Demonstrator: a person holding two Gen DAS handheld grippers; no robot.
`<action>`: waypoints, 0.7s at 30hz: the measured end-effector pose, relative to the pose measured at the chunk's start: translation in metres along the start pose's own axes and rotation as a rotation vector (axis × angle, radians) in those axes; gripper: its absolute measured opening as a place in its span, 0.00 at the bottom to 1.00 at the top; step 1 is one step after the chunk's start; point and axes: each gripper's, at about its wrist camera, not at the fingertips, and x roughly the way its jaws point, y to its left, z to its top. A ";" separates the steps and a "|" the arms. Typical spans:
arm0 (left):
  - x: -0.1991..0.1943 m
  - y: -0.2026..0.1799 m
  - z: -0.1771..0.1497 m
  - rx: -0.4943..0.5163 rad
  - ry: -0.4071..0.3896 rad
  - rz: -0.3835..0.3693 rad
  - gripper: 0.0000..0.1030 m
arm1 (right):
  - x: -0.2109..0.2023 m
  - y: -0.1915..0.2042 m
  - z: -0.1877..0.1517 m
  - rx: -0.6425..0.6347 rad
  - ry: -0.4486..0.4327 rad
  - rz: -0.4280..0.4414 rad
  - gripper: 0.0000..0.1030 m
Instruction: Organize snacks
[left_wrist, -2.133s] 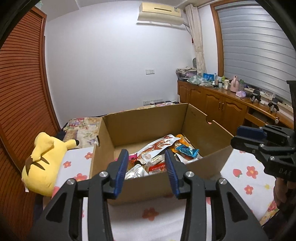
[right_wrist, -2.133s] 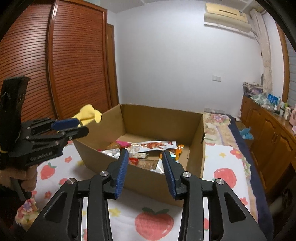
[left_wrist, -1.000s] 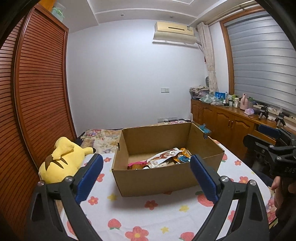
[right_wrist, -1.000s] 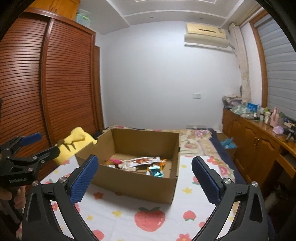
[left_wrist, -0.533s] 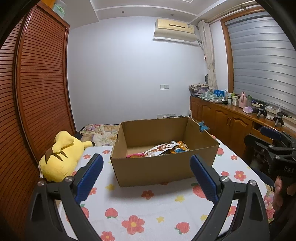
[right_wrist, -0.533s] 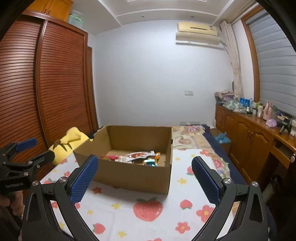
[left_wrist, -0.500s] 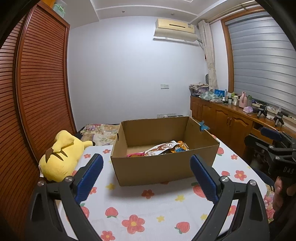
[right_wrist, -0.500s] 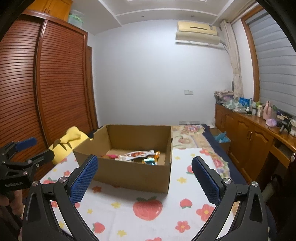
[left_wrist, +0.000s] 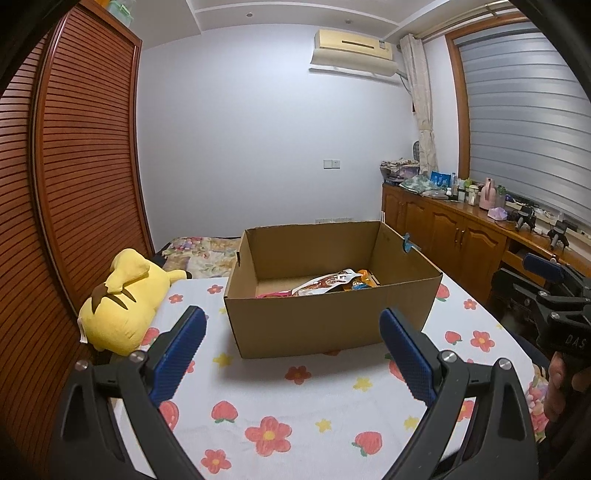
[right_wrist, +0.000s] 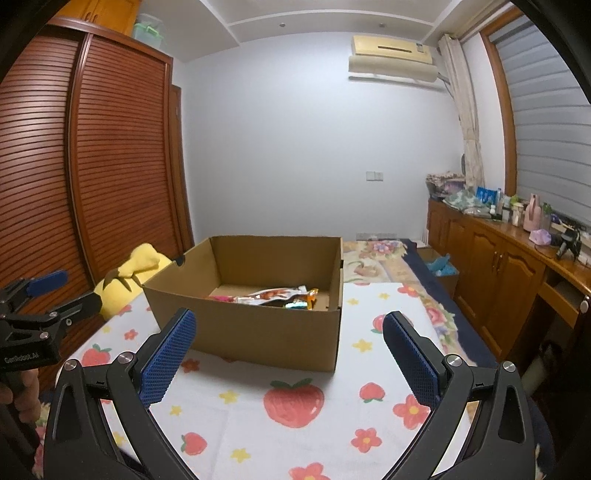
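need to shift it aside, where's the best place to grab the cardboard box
Judging by its open top, pinch the thin upright wall of the cardboard box at the near rim, coming from above with the left tool, which is open wide and nearest that wall.

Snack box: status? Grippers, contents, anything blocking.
Left gripper open, empty. Right gripper open, empty. Cardboard box upright on the floral cloth, snack packets inside. Both short of the box; path clear, yellow plush off to its left.
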 end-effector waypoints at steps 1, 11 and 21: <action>0.000 0.000 0.000 0.000 0.000 0.000 0.93 | 0.000 0.000 0.000 -0.001 0.000 0.001 1.00; 0.000 0.004 -0.002 -0.004 -0.003 0.003 0.93 | 0.000 0.001 0.000 -0.005 -0.001 -0.001 1.00; -0.004 0.004 -0.002 -0.001 -0.012 0.002 0.93 | -0.001 0.001 0.001 -0.006 -0.007 0.001 1.00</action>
